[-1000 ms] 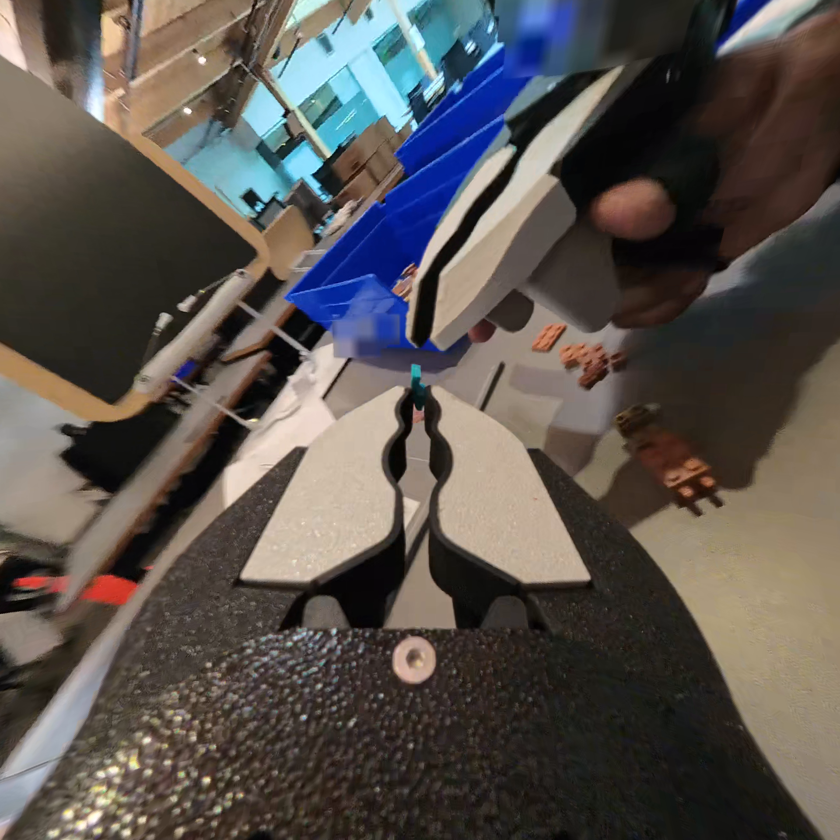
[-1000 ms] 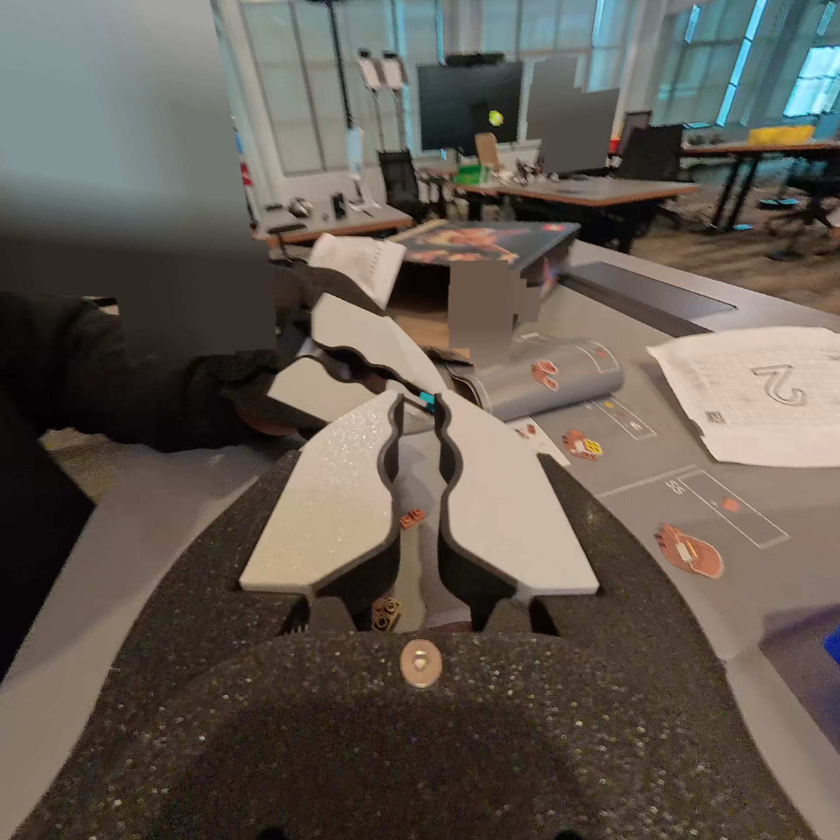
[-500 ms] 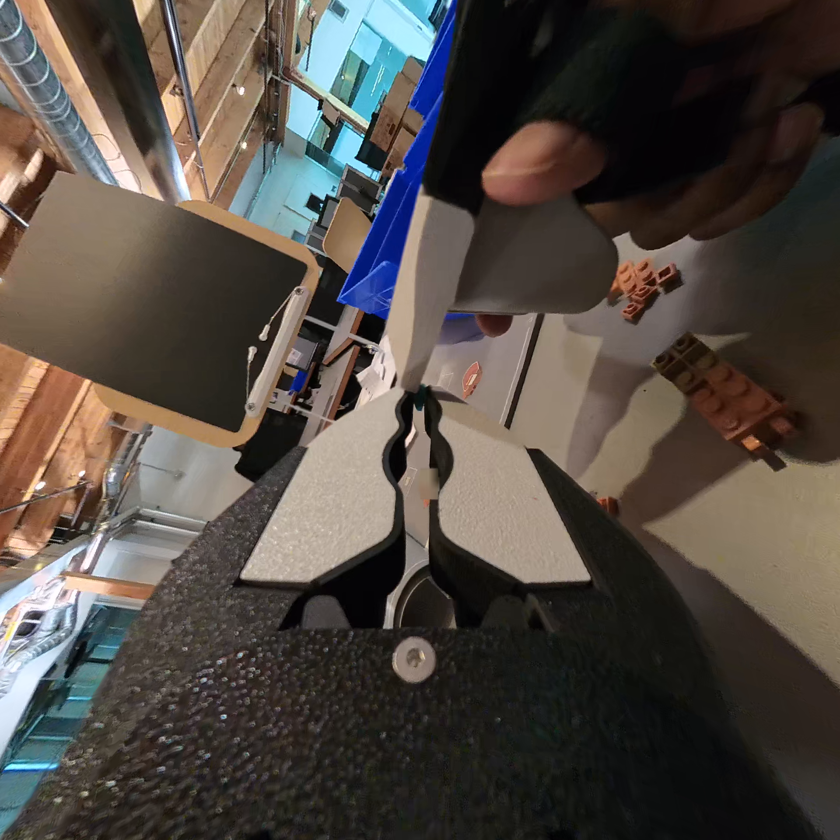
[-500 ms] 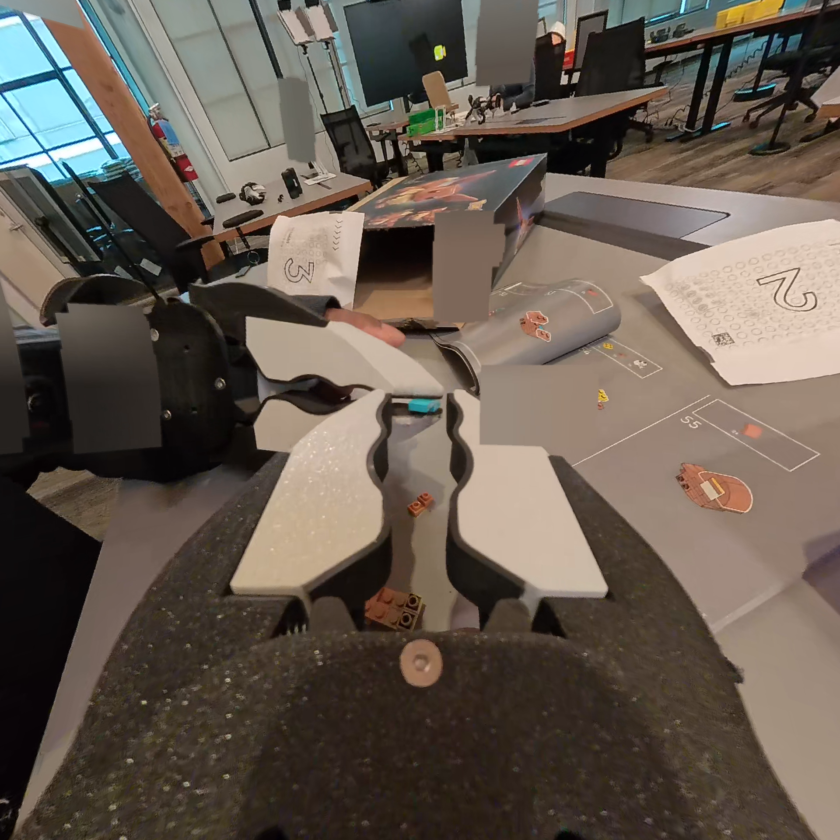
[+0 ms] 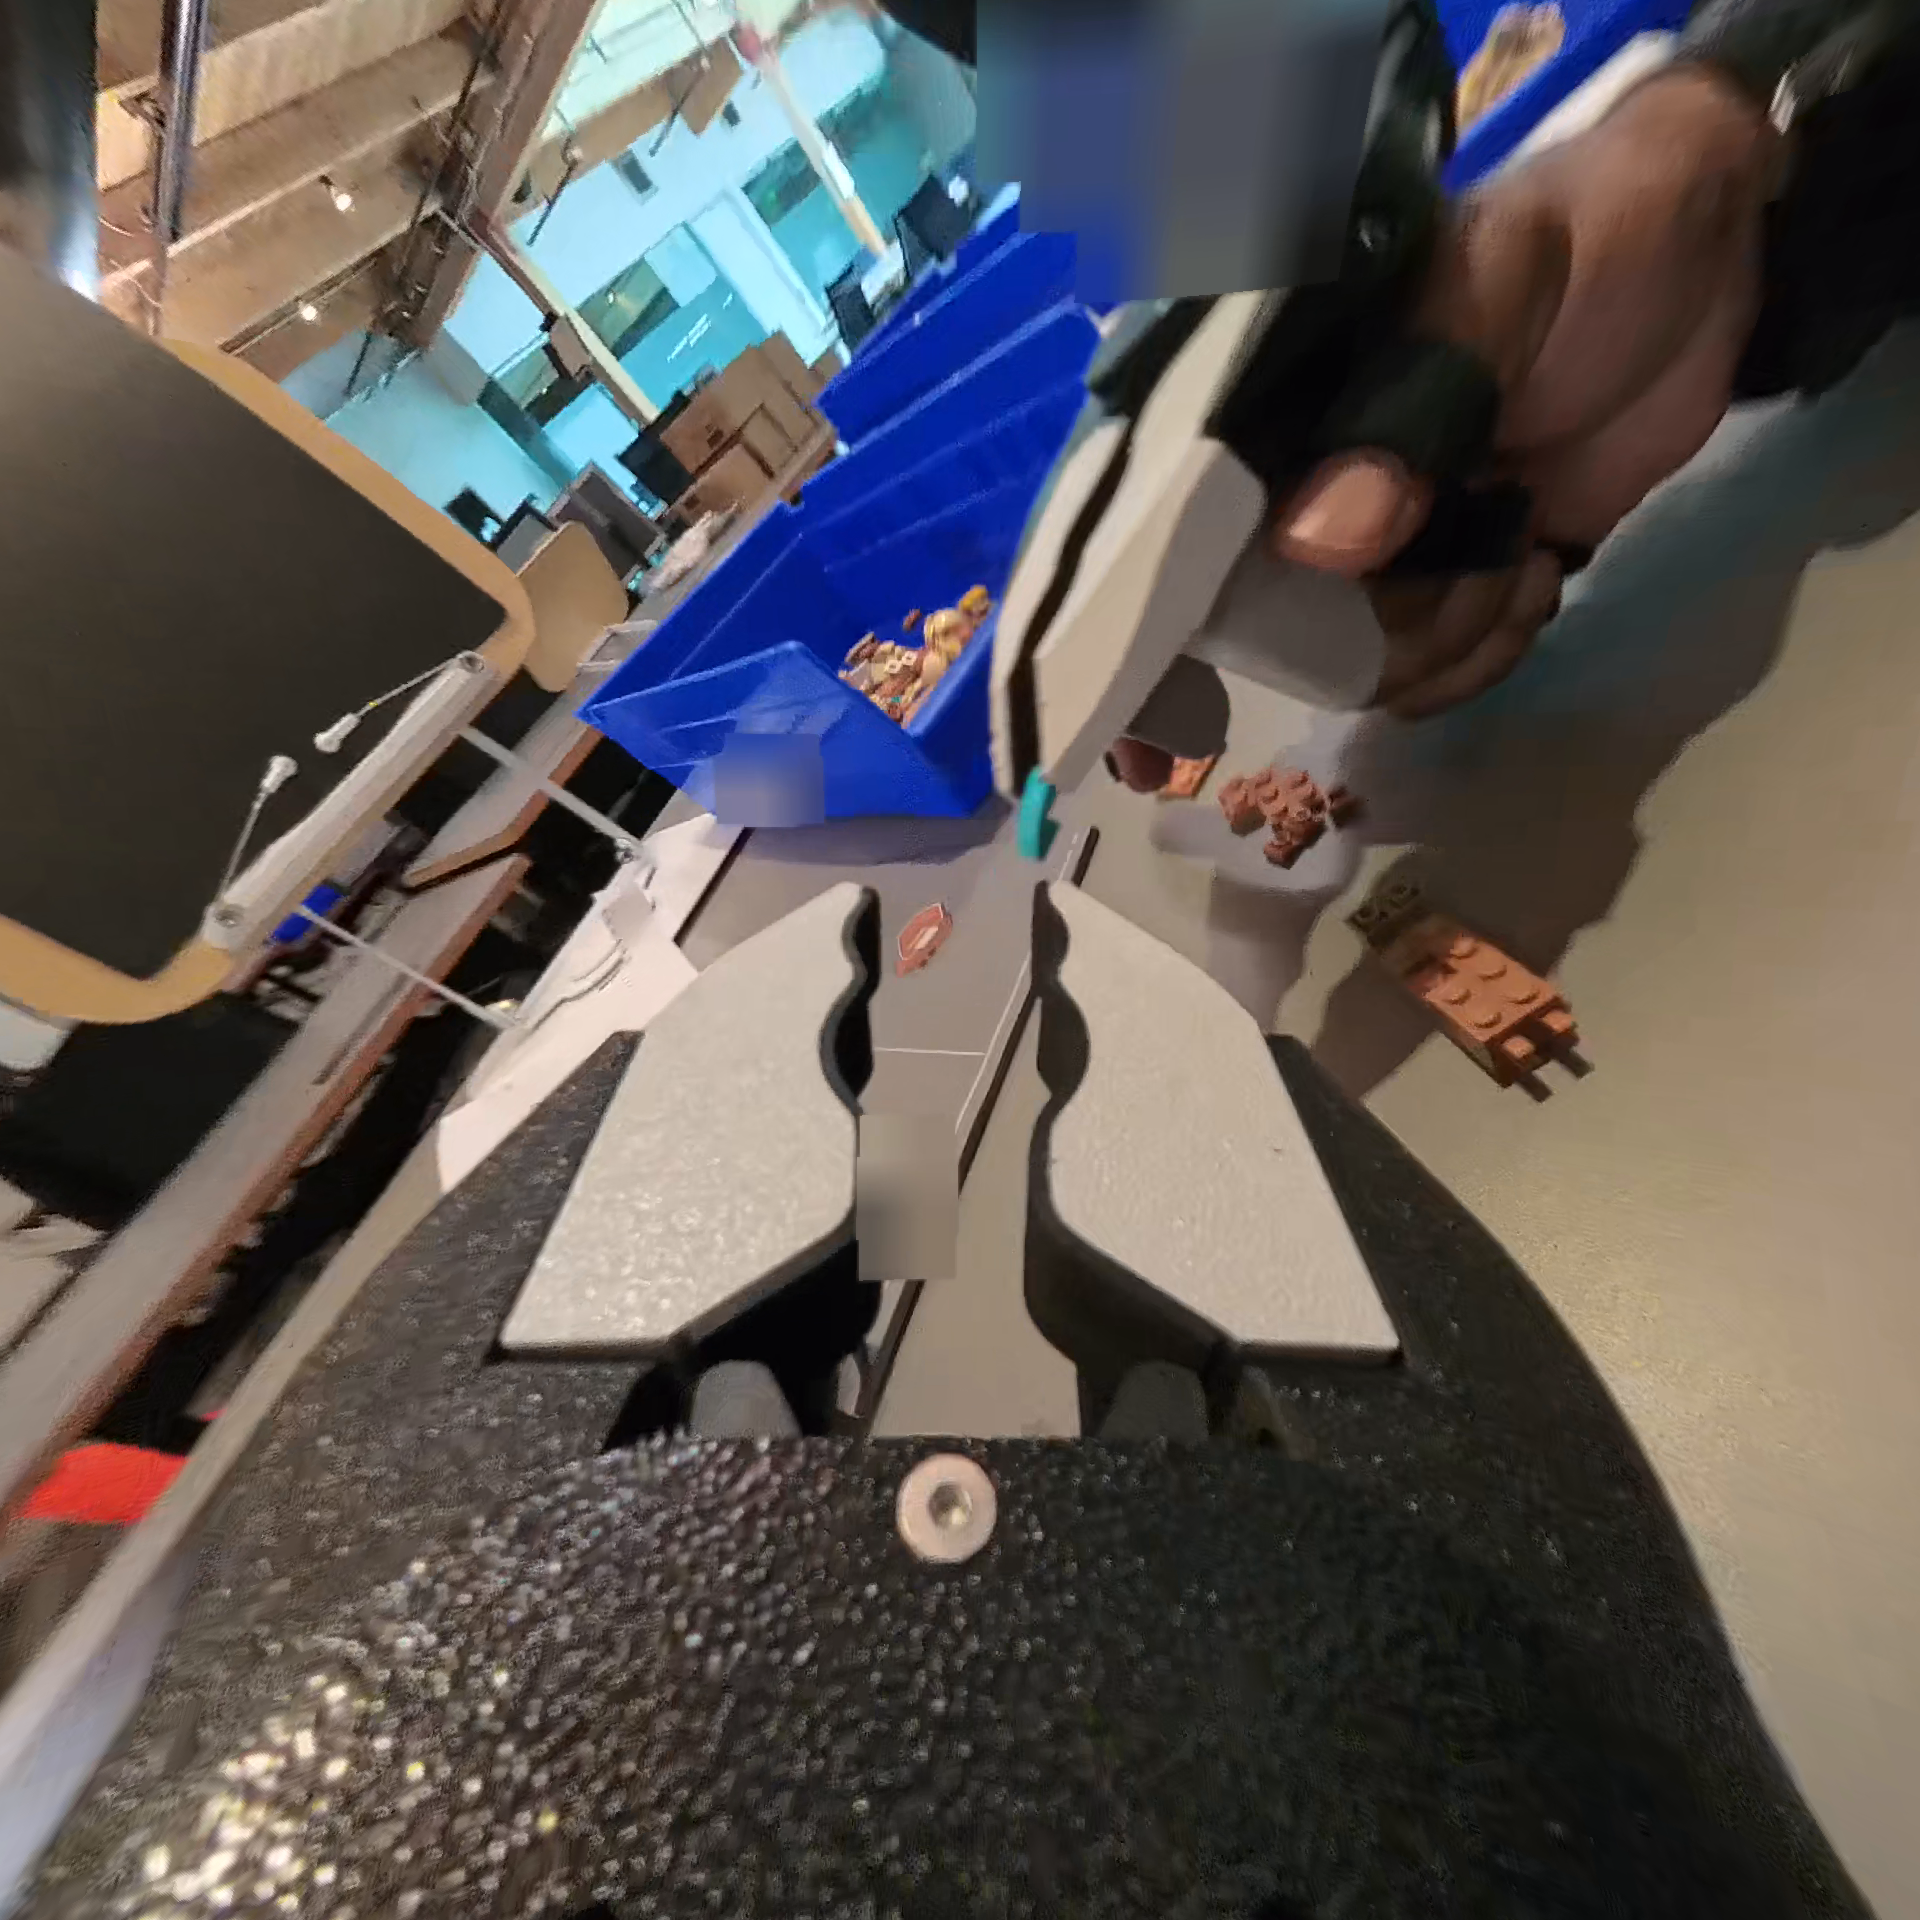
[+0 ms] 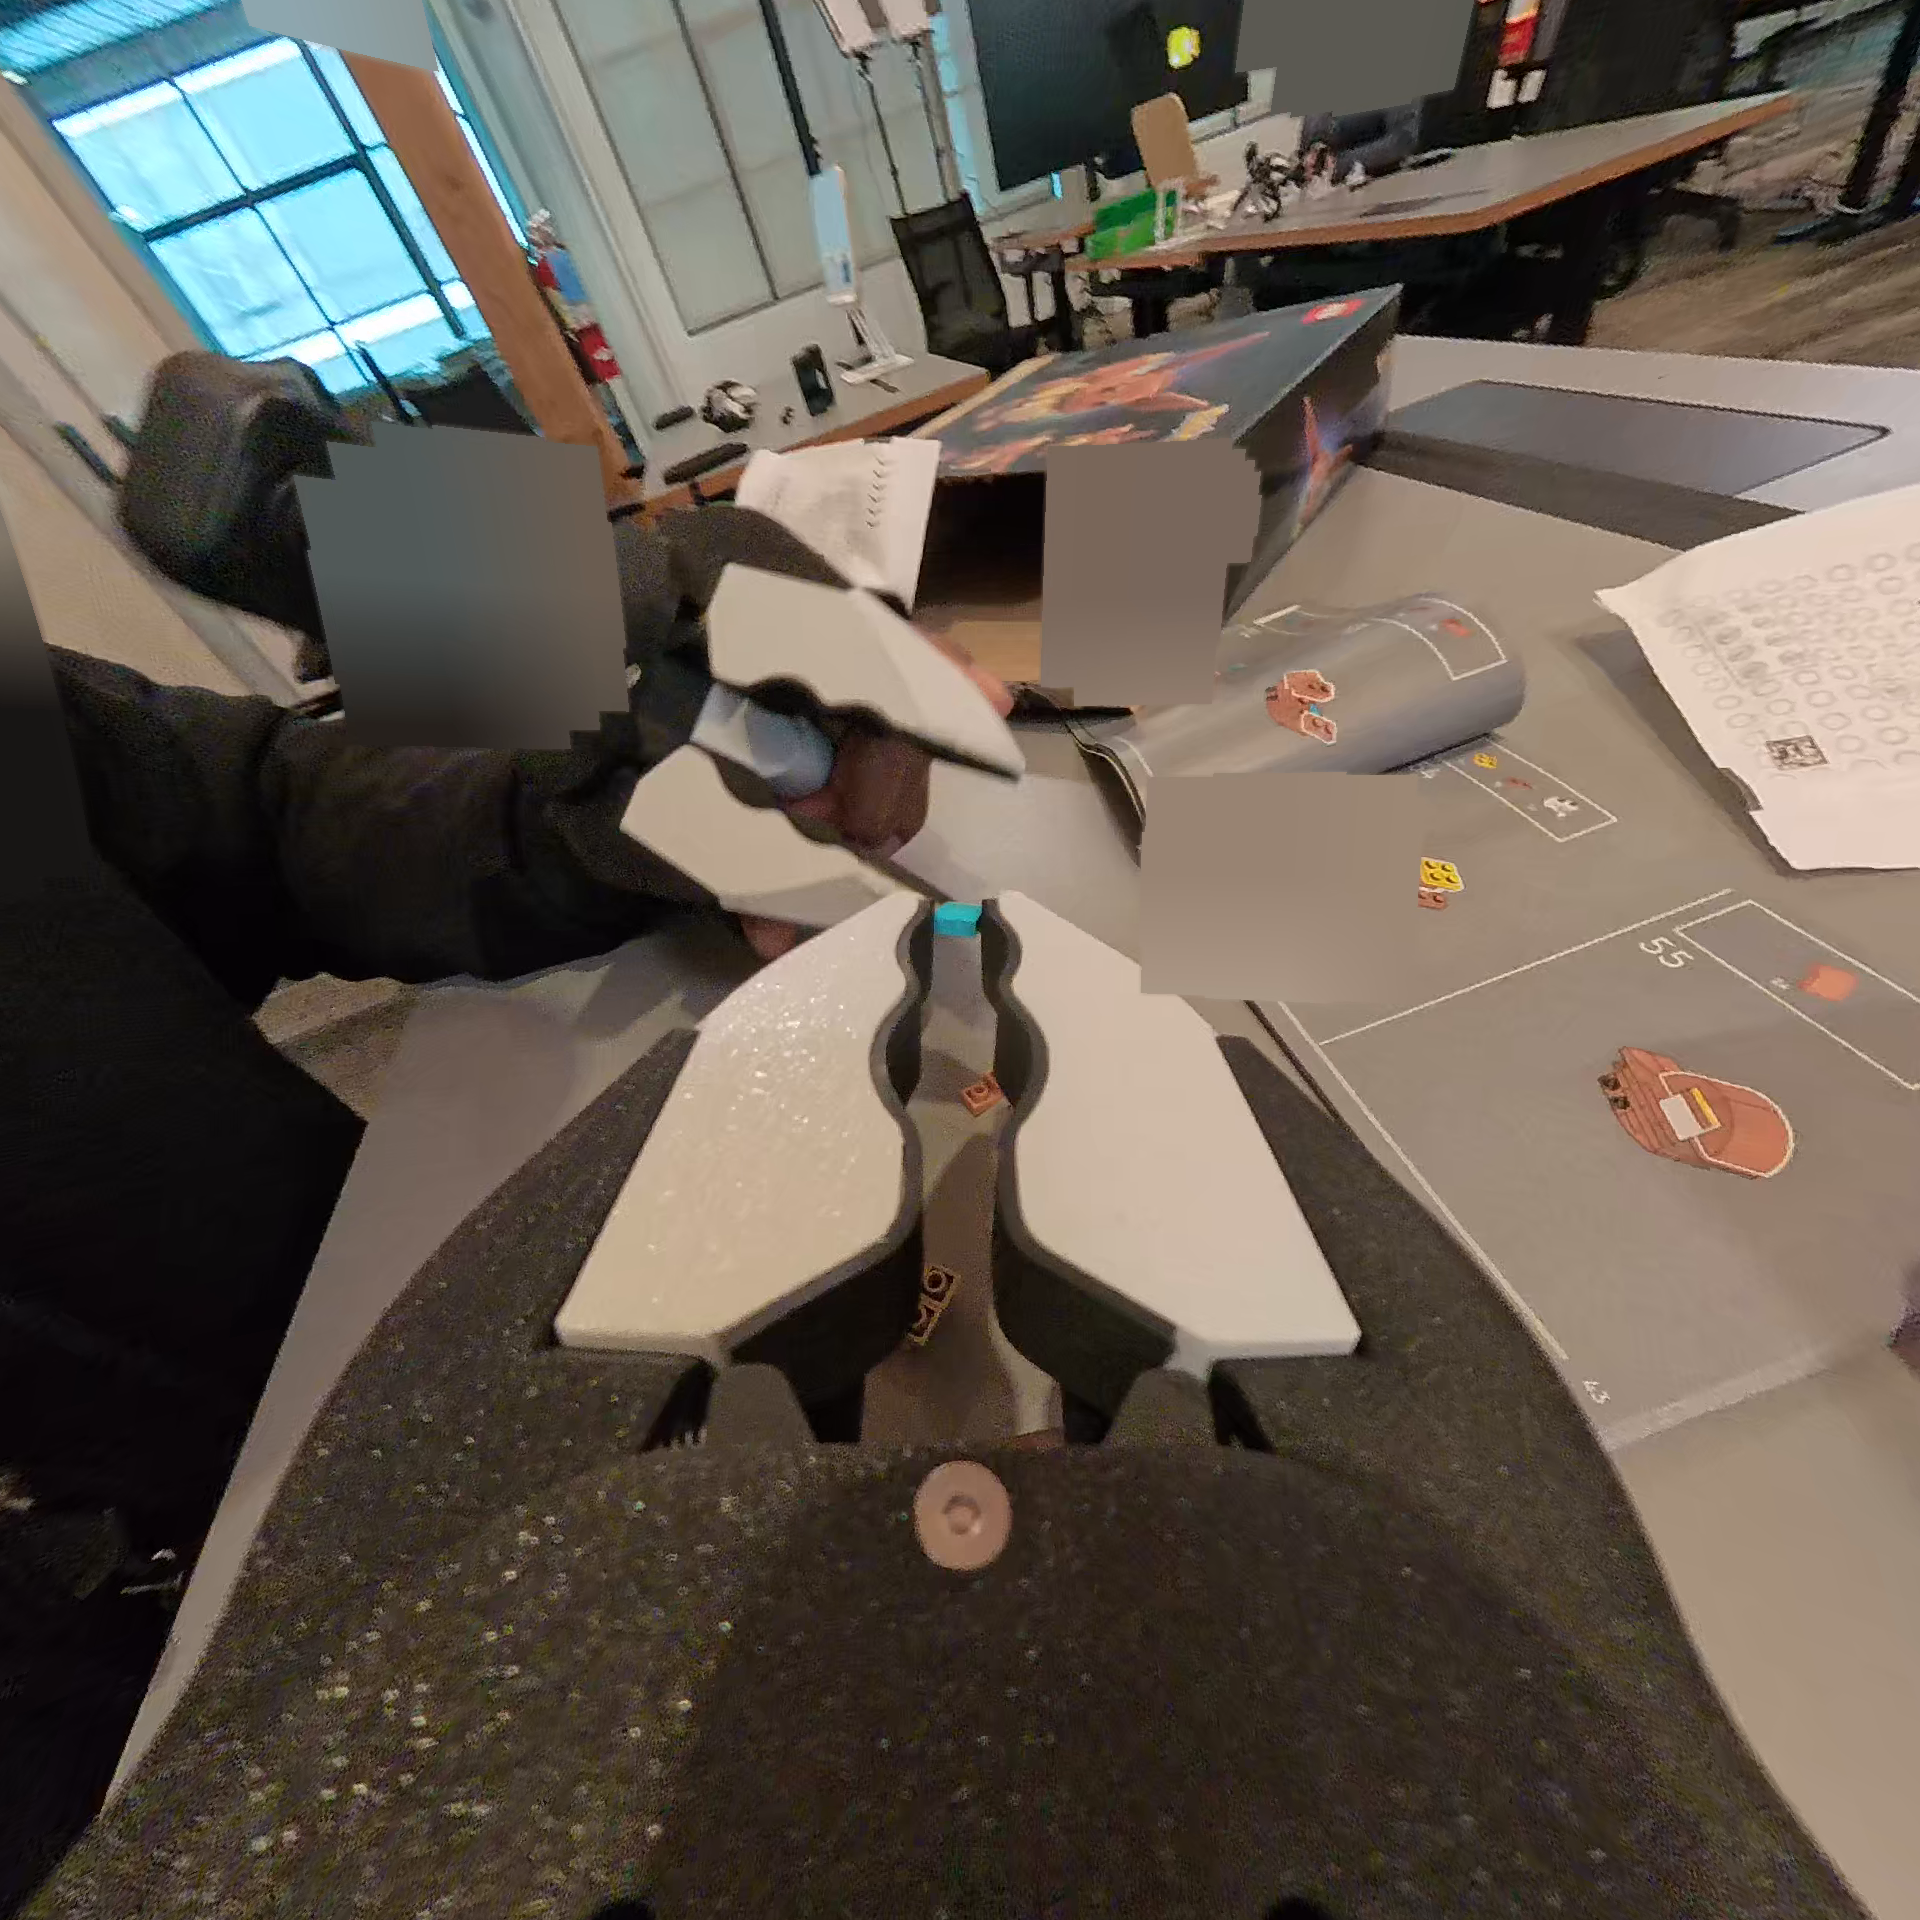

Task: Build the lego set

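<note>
Right wrist view: small teal brick (image 6: 957, 921), pinched.

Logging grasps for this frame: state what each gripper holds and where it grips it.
The right gripper pinches a small teal brick at its fingertips, pads on two opposite faces; most of it protrudes. The left gripper is open, holding nothing.

grey table (image 6: 1455, 1299); brown bricks (image 5: 1475, 987), blue bin (image 5: 831, 748)

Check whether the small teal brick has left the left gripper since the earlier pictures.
Yes. The teal brick now sits in the right gripper, beyond the opened left gripper, toward the blue bin.
</note>
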Tool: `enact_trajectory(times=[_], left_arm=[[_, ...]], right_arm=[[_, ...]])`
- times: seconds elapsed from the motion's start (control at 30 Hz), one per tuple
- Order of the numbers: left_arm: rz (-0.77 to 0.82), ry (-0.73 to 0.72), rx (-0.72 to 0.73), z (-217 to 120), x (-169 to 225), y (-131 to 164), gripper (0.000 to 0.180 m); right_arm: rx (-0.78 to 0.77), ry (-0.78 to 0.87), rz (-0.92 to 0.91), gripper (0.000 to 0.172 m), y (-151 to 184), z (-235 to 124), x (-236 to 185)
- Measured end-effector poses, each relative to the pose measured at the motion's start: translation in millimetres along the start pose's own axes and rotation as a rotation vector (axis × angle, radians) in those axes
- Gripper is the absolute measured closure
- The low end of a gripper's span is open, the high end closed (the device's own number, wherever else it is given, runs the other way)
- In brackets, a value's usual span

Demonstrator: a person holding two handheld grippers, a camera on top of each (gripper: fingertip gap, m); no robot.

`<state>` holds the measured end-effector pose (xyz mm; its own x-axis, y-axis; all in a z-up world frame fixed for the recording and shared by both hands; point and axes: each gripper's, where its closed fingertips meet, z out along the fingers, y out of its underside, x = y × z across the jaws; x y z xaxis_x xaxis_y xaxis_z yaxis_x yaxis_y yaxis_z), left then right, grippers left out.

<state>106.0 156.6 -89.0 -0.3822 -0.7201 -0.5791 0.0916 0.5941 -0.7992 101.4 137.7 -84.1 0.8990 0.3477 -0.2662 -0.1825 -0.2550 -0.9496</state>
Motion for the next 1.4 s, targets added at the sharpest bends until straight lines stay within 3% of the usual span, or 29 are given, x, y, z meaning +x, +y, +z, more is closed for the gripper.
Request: enact_trajectory(times=[0.13,0.2,0.27,0.43,0.87,1.0,1.2,1.4], left_arm=[[-0.377,0.070,0.215,-14,-22,-20,0.147],[-0.594,0.151,0.374,-24,-29,-36,0.154],[-0.697,0.282,0.436,-27,-20,-45,0.166],[-0.618,0.487,0.273,-15,24,-33,0.164],[-0.632,0.523,0.260,-12,30,-38,0.173],[-0.809,0.436,0.327,-8,6,-44,0.173],[-1.430,0.194,0.776,-14,-72,-60,0.173],[-1.537,-0.019,1.057,-26,-96,-74,0.173]], right_arm=[[0.031,-0.074,-0.023,0.164,-3,-2,-6],[0.034,-0.102,-0.035,0.164,-2,-1,-10],[0.042,-0.150,-0.047,0.164,-2,0,-18],[0.046,-0.223,-0.085,0.164,-1,-1,-32],[0.105,-0.262,-0.056,0.164,-9,-3,-35],[0.179,-0.171,0.056,0.160,-22,-1,-19],[0.377,-0.078,0.282,0.150,-40,5,-7],[0.622,-0.064,0.363,0.156,-55,-8,-18]])
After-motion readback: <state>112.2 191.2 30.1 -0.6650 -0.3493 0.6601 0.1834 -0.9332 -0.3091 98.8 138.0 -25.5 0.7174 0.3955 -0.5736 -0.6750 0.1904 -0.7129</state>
